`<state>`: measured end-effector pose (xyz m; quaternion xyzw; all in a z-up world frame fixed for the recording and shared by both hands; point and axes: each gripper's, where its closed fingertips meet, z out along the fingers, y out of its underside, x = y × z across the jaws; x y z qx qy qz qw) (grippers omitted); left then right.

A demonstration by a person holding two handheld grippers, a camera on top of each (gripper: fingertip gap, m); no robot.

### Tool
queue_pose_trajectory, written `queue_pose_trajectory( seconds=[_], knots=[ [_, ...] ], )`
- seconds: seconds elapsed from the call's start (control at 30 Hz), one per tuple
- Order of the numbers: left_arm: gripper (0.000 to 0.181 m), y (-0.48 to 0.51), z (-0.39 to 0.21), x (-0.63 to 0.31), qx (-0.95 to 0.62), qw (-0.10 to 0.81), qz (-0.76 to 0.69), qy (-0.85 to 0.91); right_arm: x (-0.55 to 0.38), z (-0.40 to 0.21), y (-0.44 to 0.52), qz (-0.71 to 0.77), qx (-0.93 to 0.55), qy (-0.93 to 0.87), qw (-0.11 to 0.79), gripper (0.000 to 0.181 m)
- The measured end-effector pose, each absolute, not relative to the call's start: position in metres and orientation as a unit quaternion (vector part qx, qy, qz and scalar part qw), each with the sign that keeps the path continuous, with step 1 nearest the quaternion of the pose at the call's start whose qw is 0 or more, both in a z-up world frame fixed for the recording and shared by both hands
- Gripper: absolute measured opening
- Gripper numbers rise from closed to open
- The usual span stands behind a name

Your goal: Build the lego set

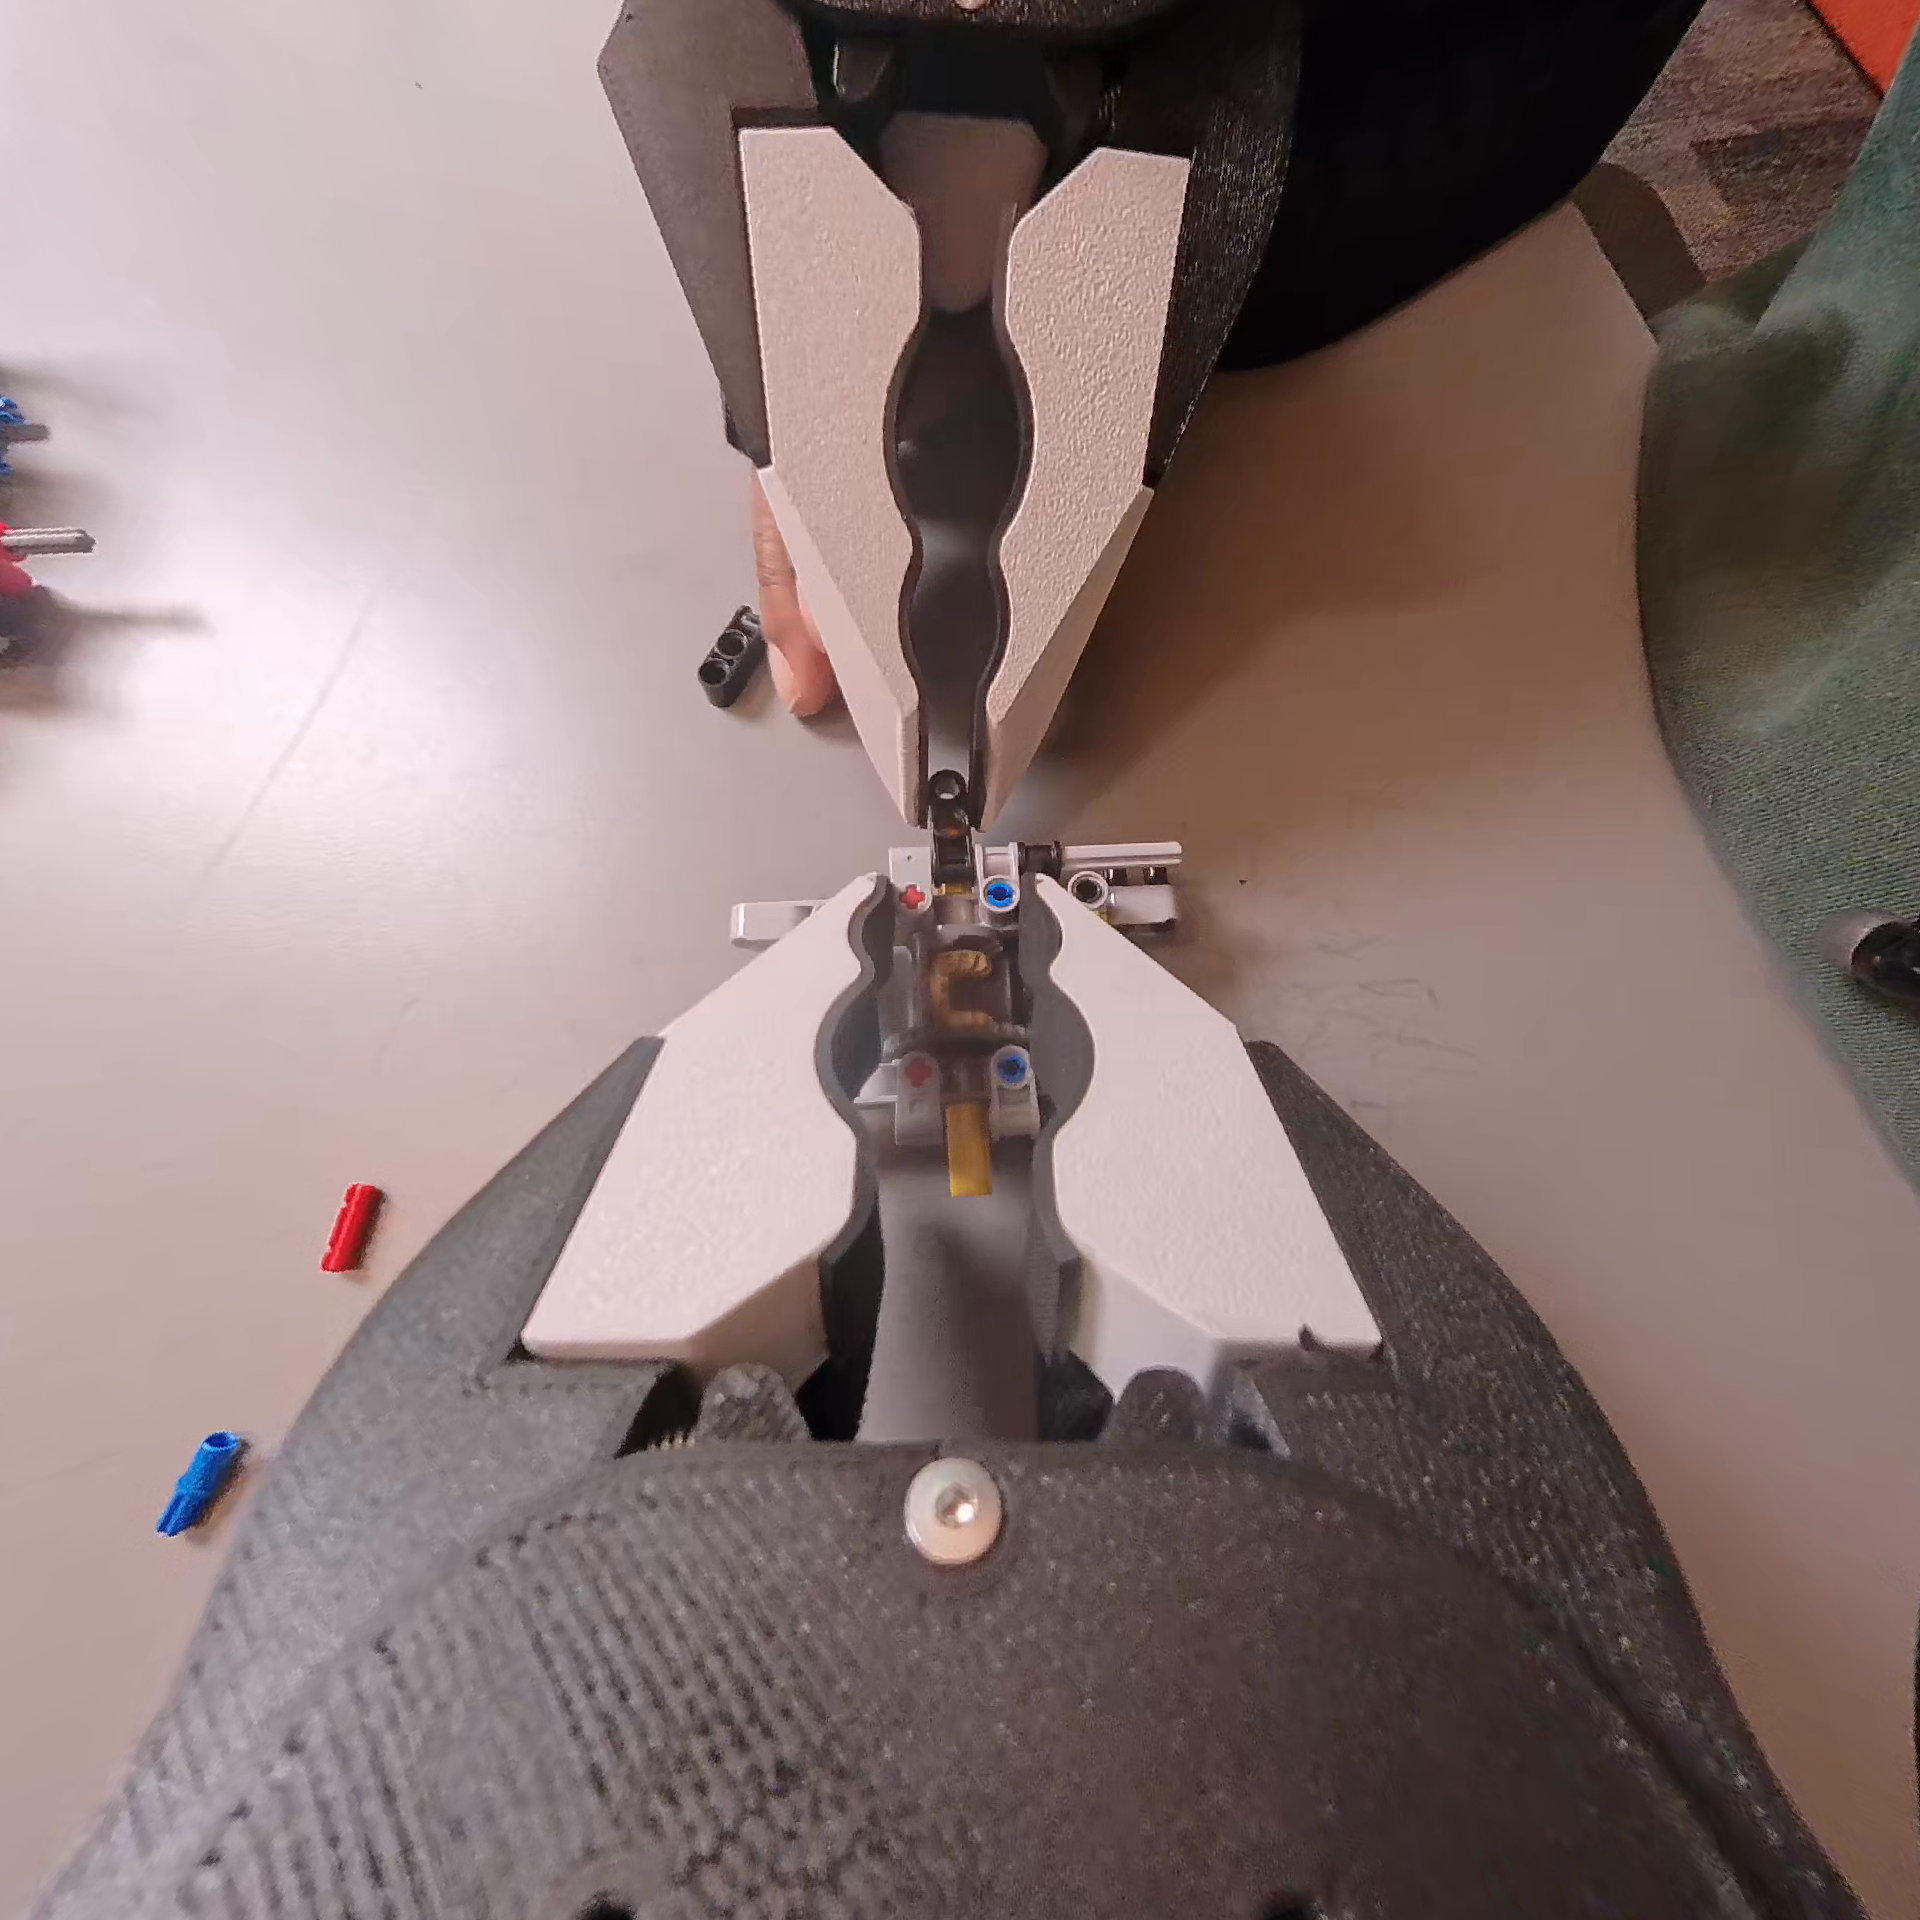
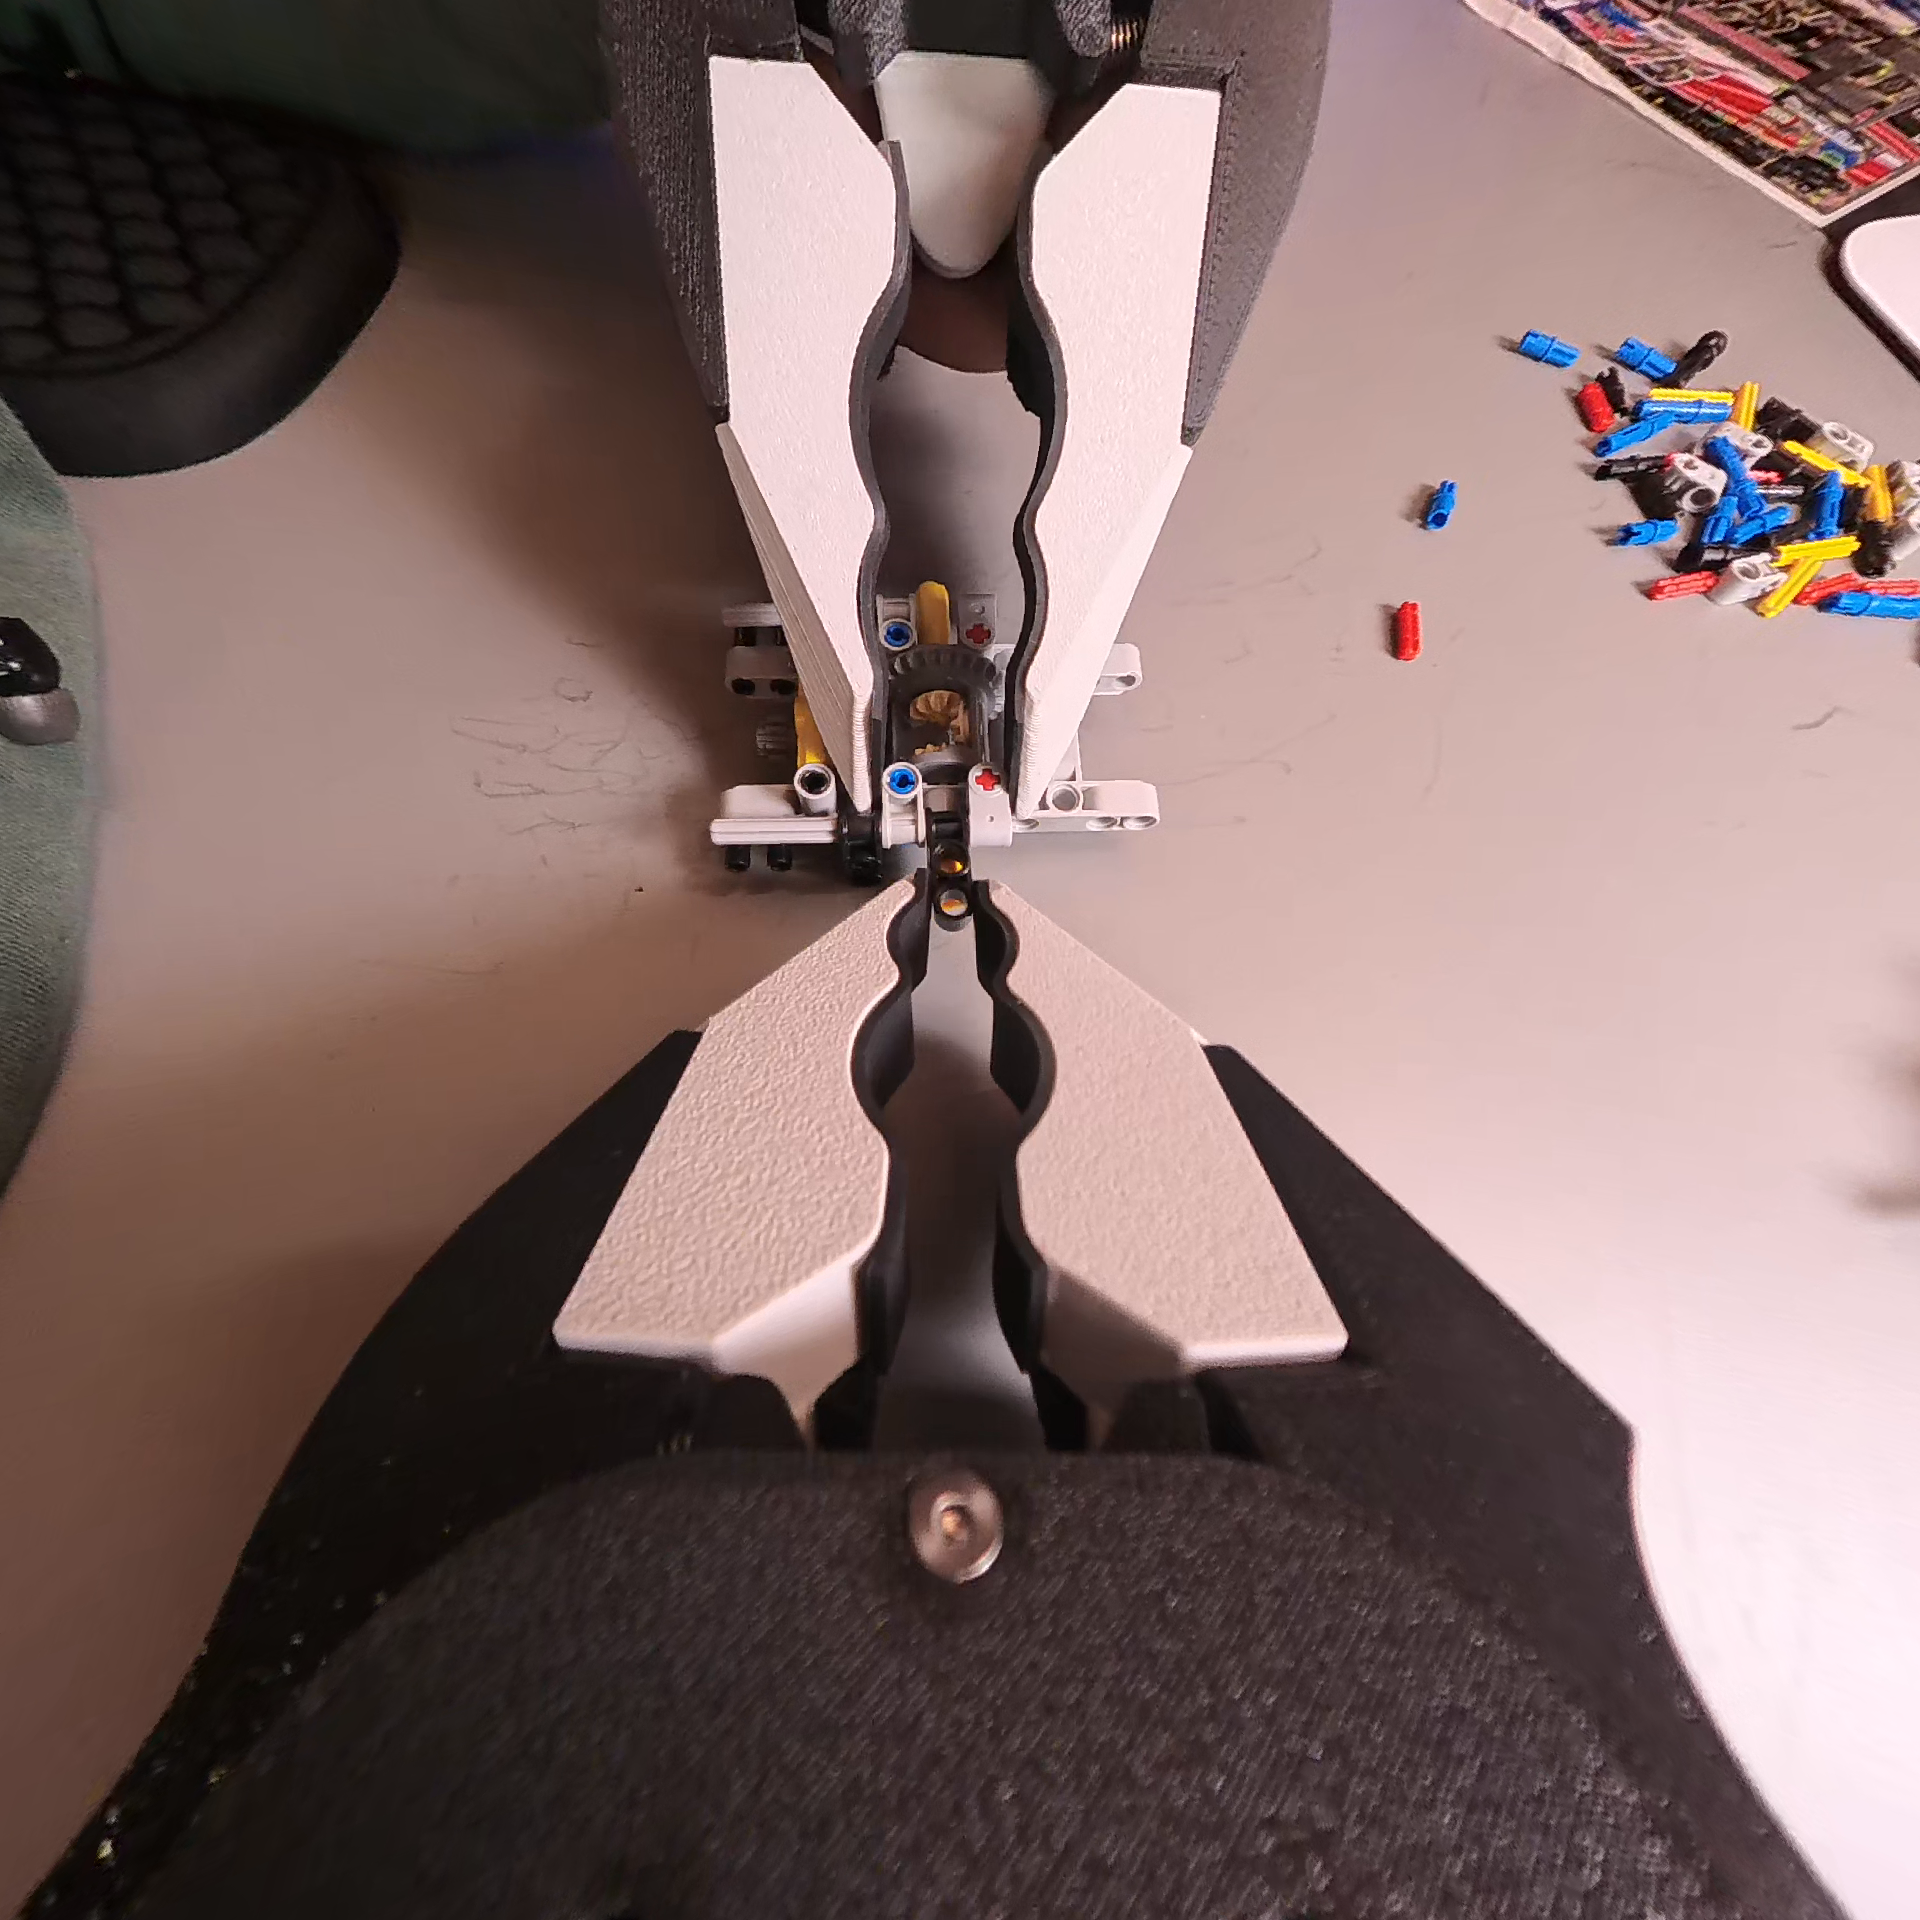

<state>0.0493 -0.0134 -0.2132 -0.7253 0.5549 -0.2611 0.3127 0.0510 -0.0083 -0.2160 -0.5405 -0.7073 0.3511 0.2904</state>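
A grey Lego frame [image 1: 1127, 857] with a tan gear cage, red and blue pins and a yellow axle [image 1: 971, 1153] rests on the table. My left gripper [image 1: 956, 904] is shut on this assembly across its middle. It also shows at the top of the right wrist view [image 2: 945, 790], around the assembly [image 2: 1081, 800]. My right gripper [image 2: 948, 899] is shut on a small black connector [image 2: 948, 831] at its tips. The connector touches the frame's near edge between a blue and a red pin. In the left wrist view the right gripper [image 1: 949, 805] comes in from the top with the connector [image 1: 948, 836].
A pile of loose pins and axles [image 2: 1756, 488] and a printed booklet [image 2: 1714, 73] lie at the right. Stray red [image 1: 351, 1226] and blue [image 1: 197, 1481] pins and a black short beam [image 1: 732, 655] lie on the table. Green cloth [image 1: 1787, 520] borders the table edge. The tips of both grippers are at nearly the same place.
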Motion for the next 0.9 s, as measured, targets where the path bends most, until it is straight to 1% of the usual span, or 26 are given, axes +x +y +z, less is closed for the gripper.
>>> queue_pose_trajectory(
  seconds=[0.57,0.8,0.87,0.9],
  knots=[
    [0.022,-0.014,-0.213,0.051,-0.722,0.333,-0.280,0.539,0.053,-0.218,-0.010,0.344,-0.532,-0.718,0.290,0.015],
    [0.022,-0.014,-0.213,0.051,-0.720,0.340,-0.285,0.533,0.055,-0.211,-0.009,0.349,-0.522,-0.716,0.303,0.019],
    [0.022,-0.013,-0.213,0.051,-0.720,0.344,-0.286,0.531,0.056,-0.204,-0.009,0.357,-0.514,-0.714,0.314,0.023],
    [0.022,-0.013,-0.213,0.051,-0.720,0.347,-0.286,0.529,0.056,-0.200,-0.010,0.364,-0.510,-0.712,0.317,0.030]
  ],
)
